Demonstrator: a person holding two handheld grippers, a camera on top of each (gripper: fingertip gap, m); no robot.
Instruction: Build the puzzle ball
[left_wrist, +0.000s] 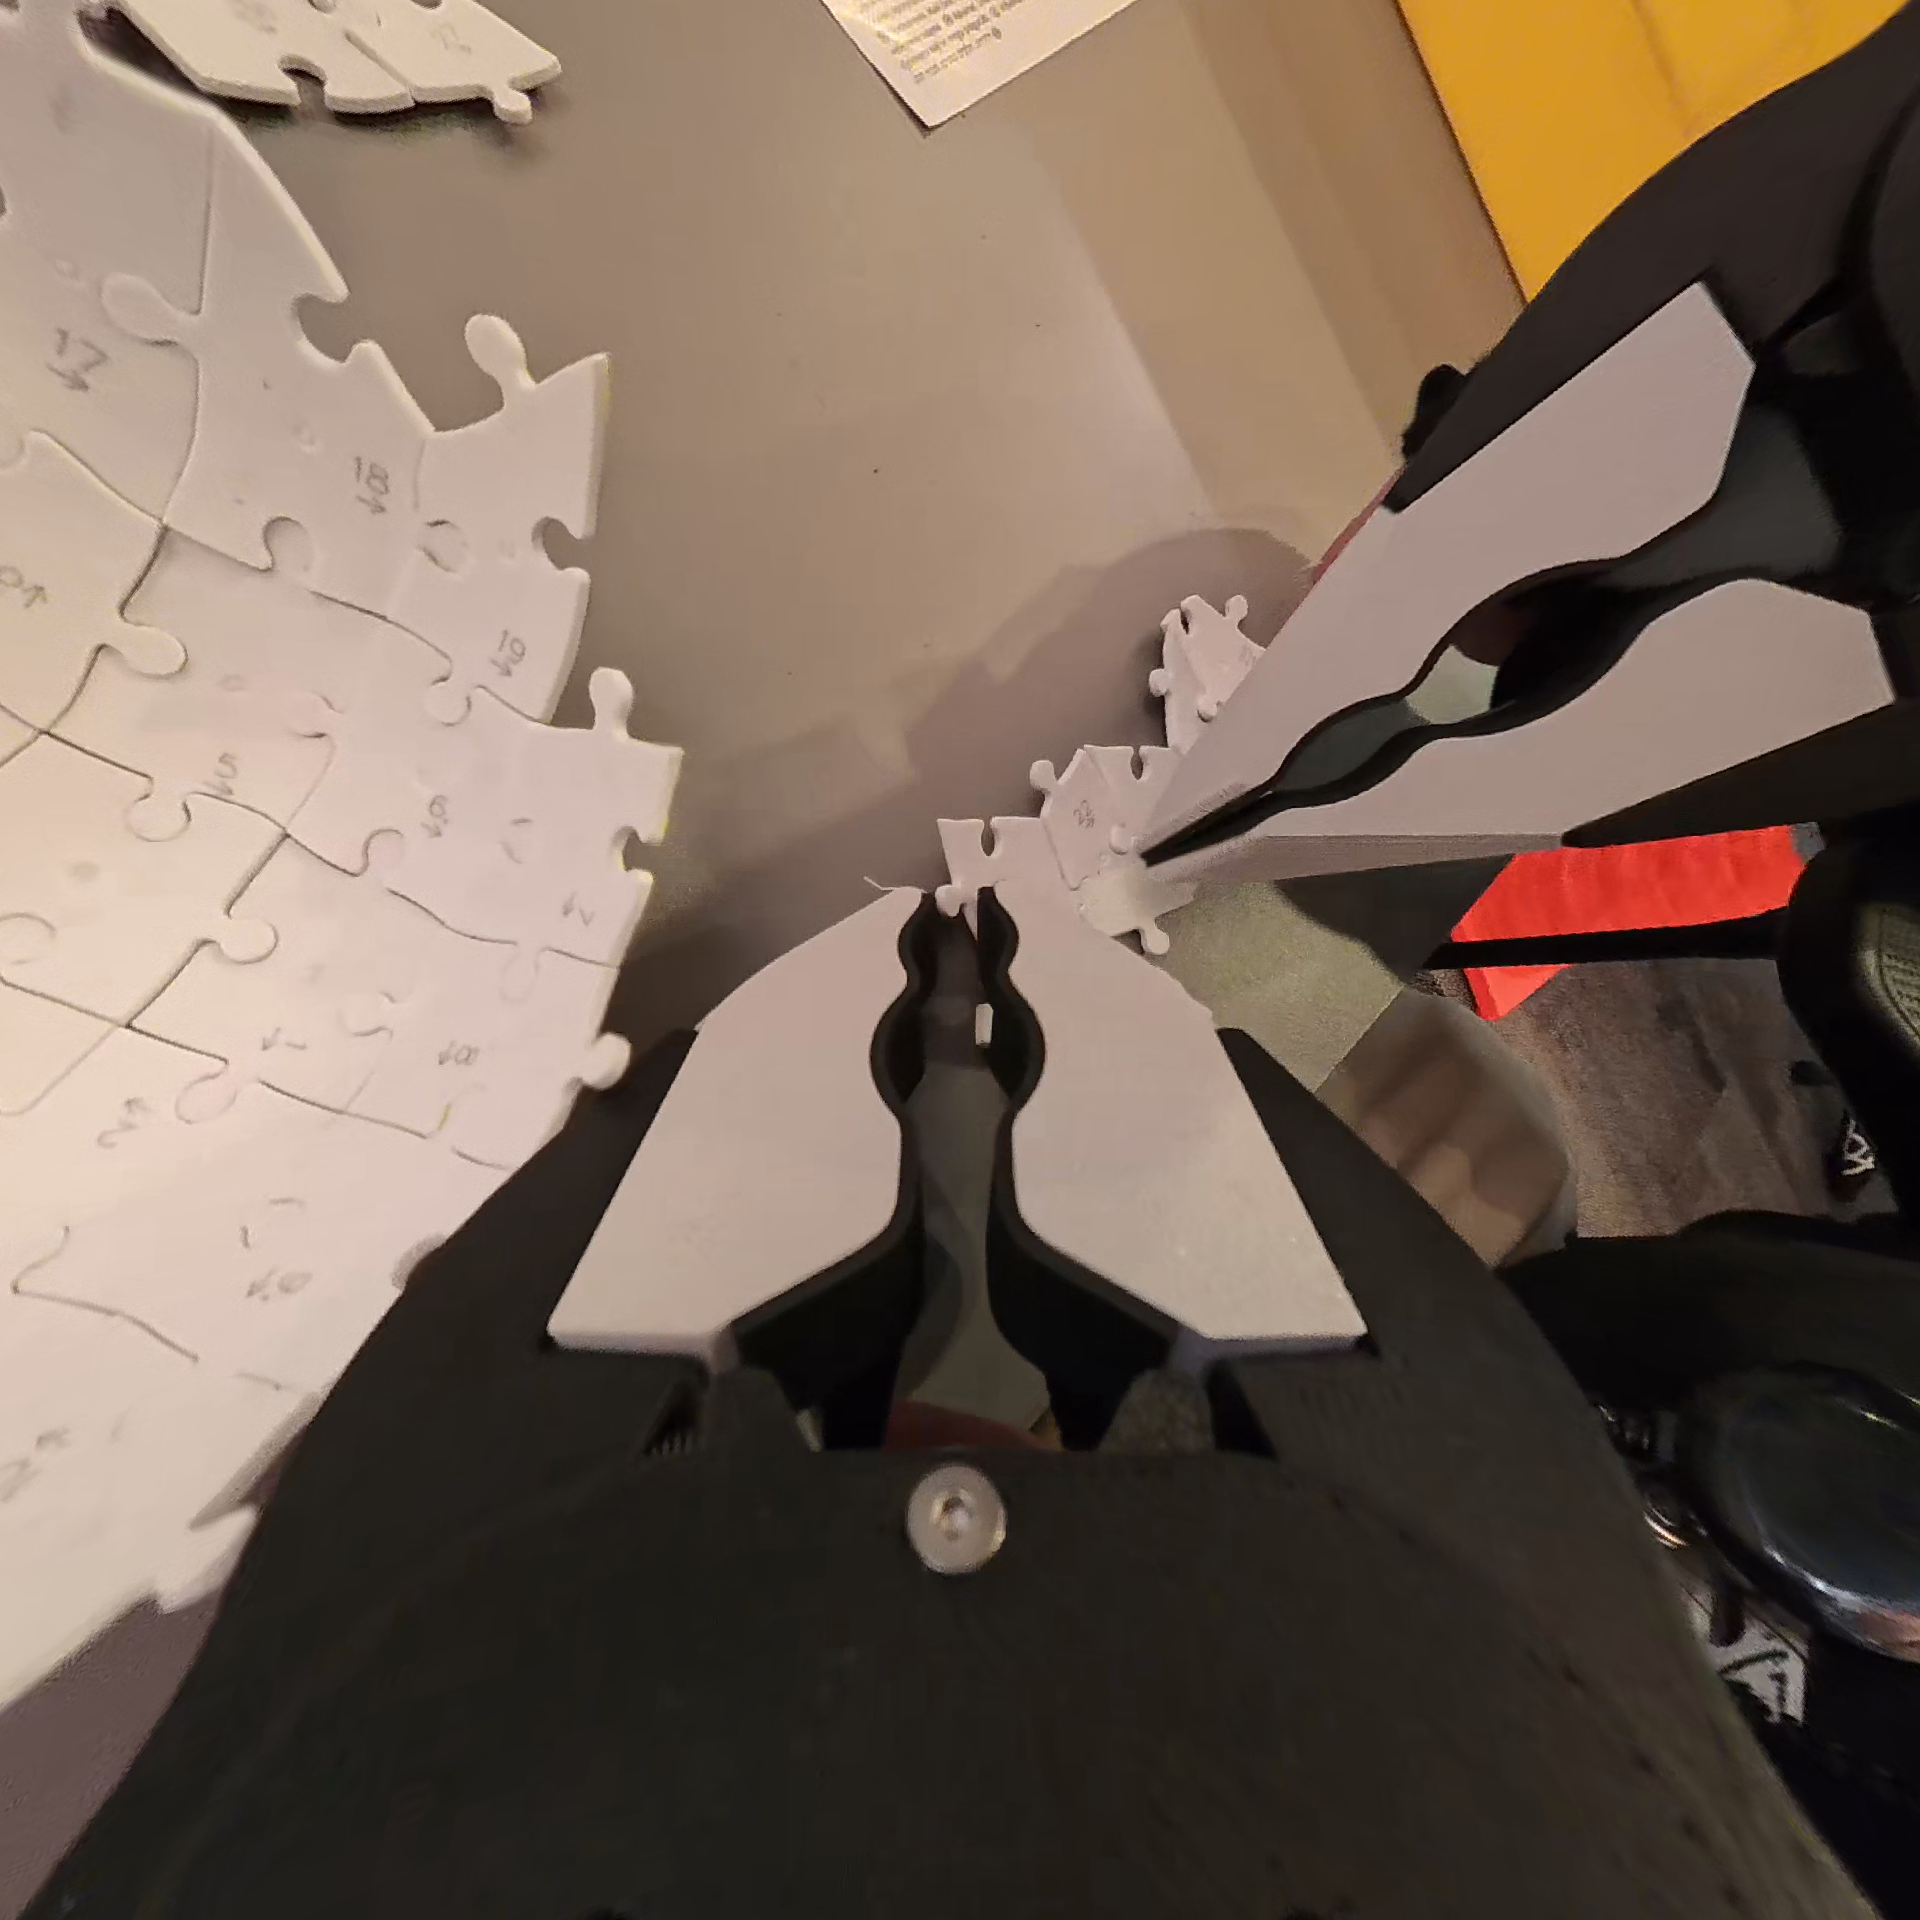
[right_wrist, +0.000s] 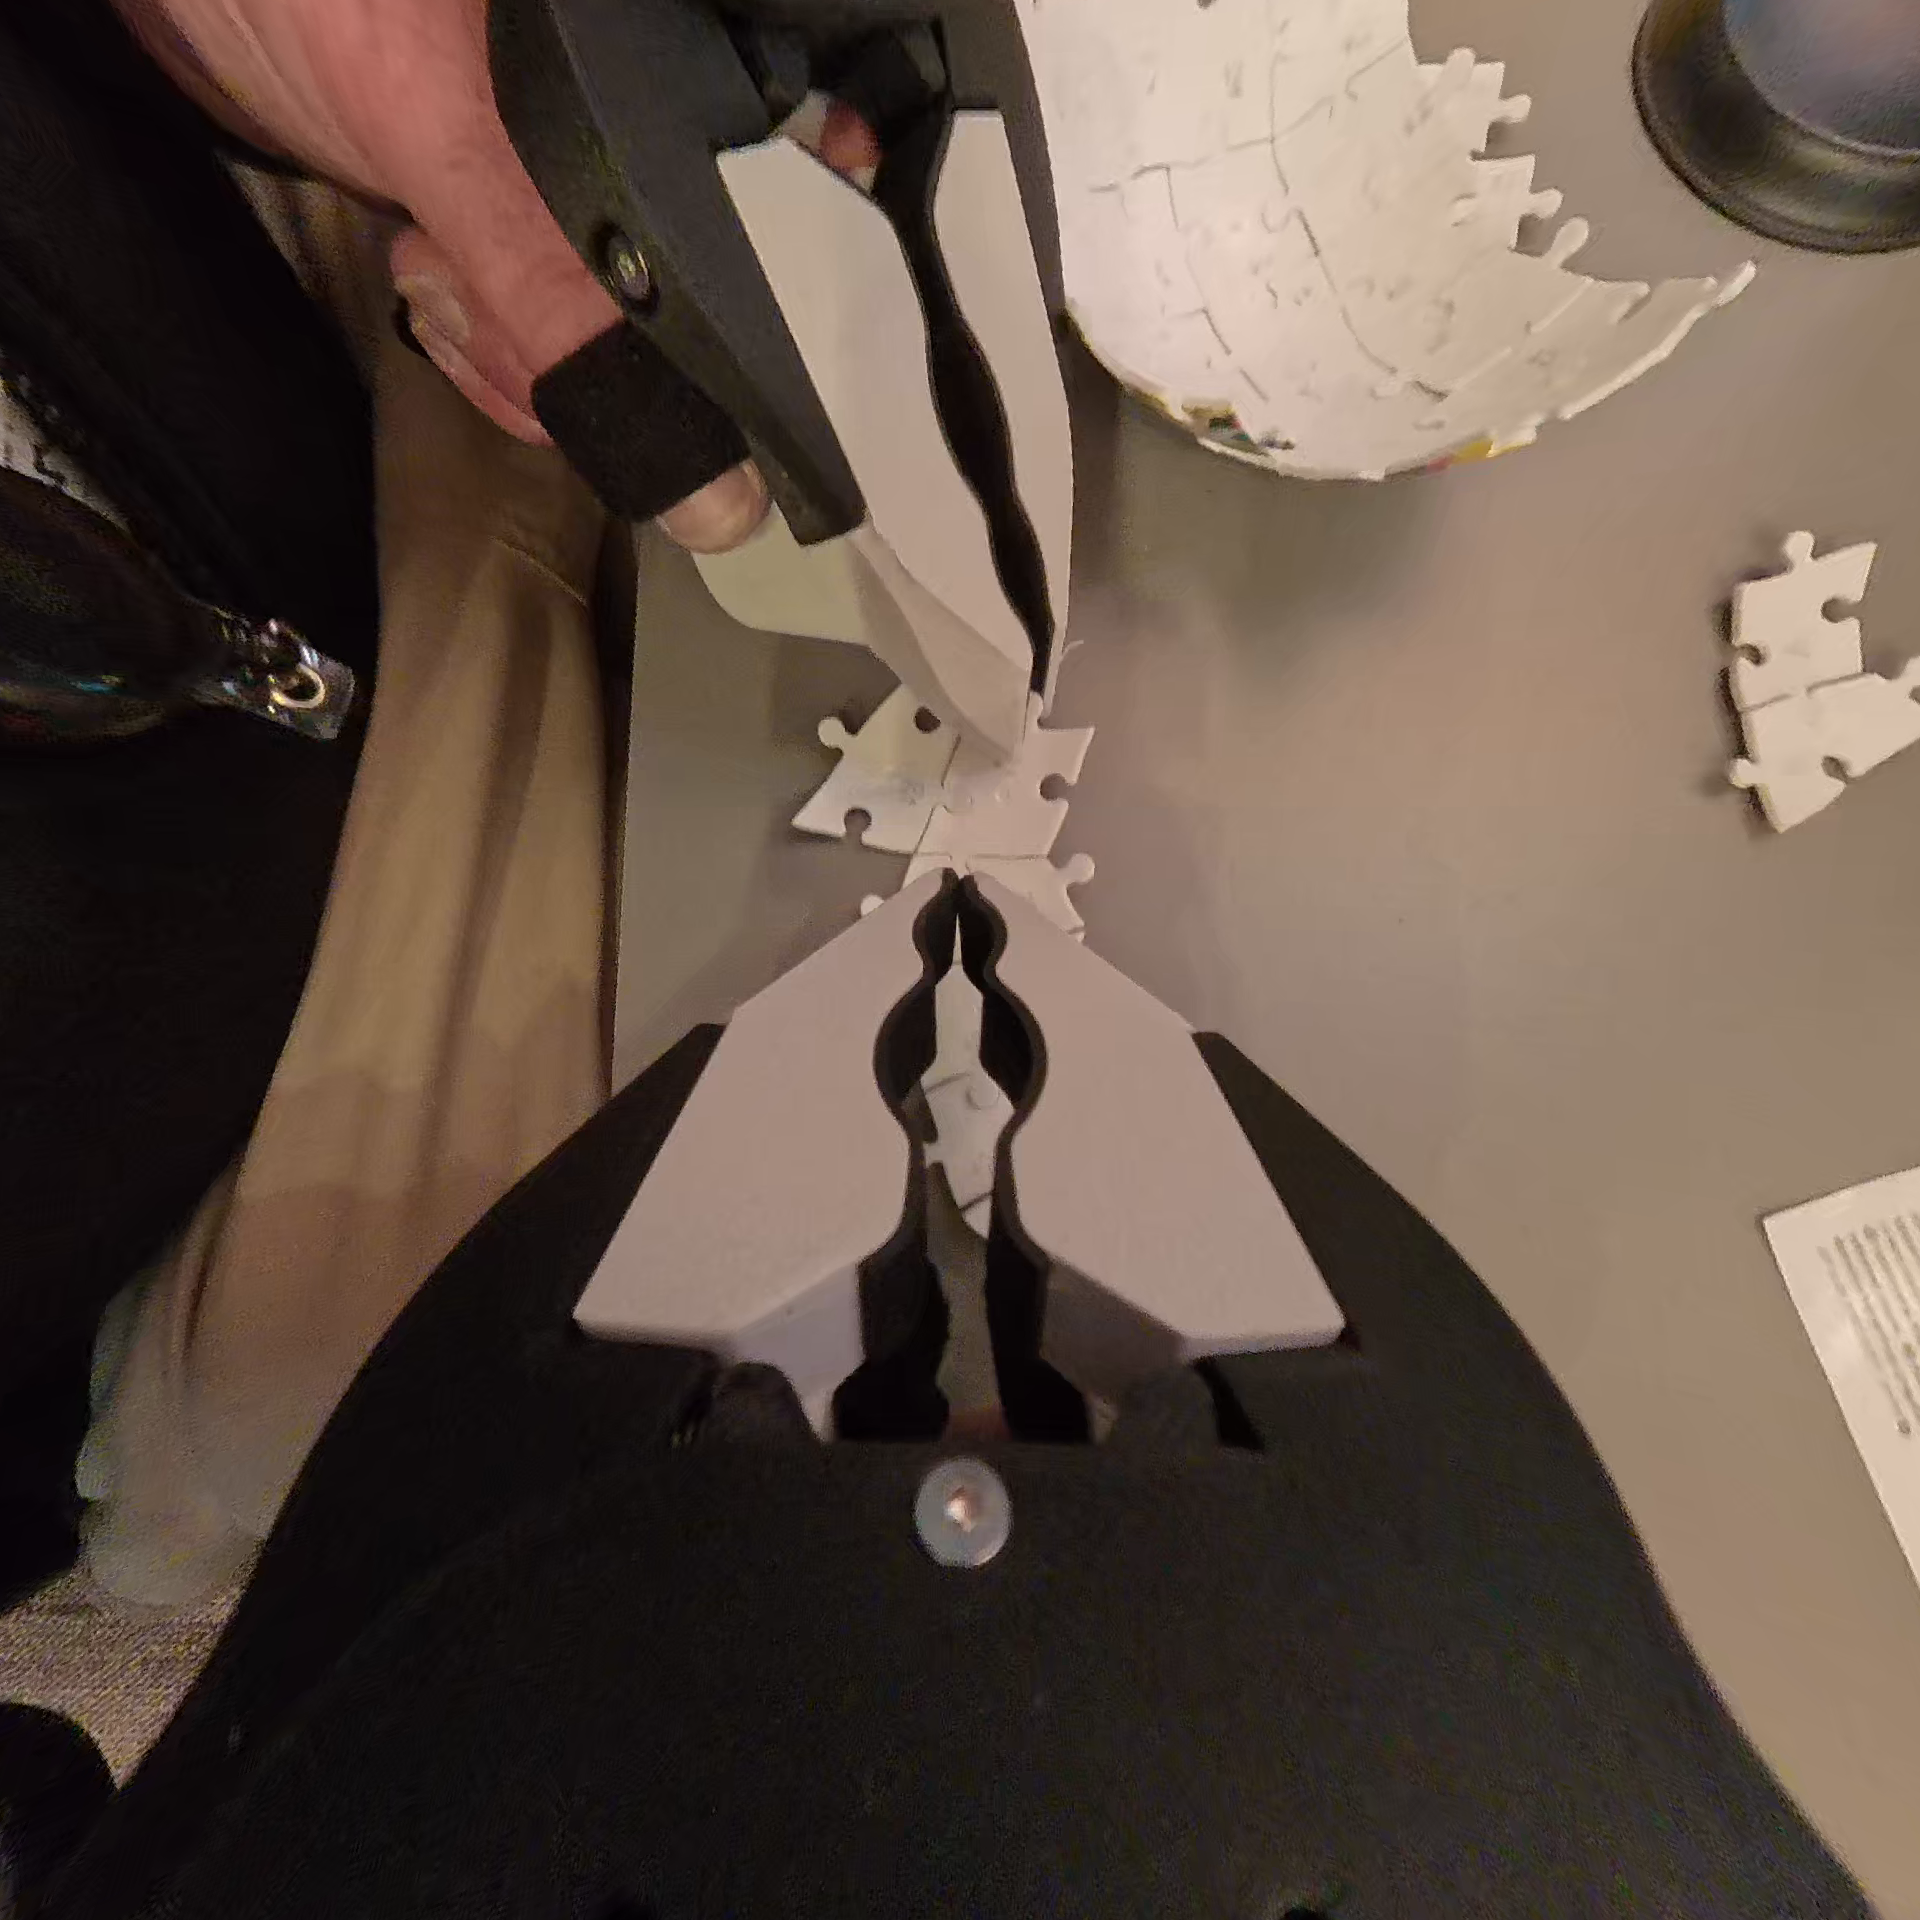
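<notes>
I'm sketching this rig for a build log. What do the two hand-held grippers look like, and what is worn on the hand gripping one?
Both the left hand-held gripper and the right hand-held gripper have matte black bodies, a silver screw at centre, and pale grey tapered fingers with wavy black inner pads. The hand wears a black finger strap.

A white printed paper sheet (right_wrist: 1860, 1340) lies on the grey tabletop (right_wrist: 1351, 1039). A round dark metal base (right_wrist: 1787, 135) stands at the table's far corner.

Black grippers (left_wrist: 966, 914), seemingly grey-white fingers (left_wrist: 769, 1143)
</notes>
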